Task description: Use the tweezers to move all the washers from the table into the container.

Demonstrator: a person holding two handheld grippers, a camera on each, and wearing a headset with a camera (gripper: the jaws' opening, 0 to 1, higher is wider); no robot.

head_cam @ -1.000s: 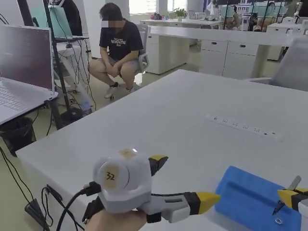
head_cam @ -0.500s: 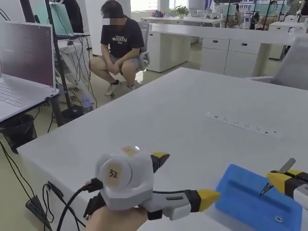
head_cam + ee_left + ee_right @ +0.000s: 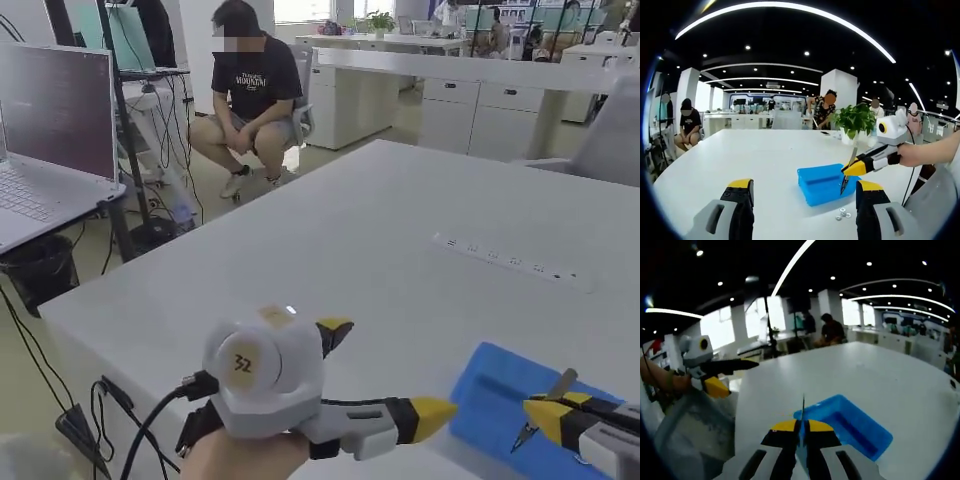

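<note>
Washers (image 3: 842,214) lie beside the container (image 3: 815,186), near tweezers (image 3: 845,180) gripped by right tongs (image 3: 854,169).

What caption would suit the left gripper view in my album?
Right gripper holds tweezers over a blue container, with washers on the white table beside it.

You are in a large open-plan office. Your white table (image 3: 380,230) carries a power strip (image 3: 512,262), and behind it run rows of white desks (image 3: 470,70) with drawer cabinets (image 3: 450,118). A laptop (image 3: 55,130) stands open on a side stand, near a grey office chair (image 3: 610,140). Curved light strips (image 3: 790,15) and spot lamps cross the dark ceiling, a potted plant (image 3: 856,120) sits nearby, and a person (image 3: 245,90) crouches between the desks.
</note>
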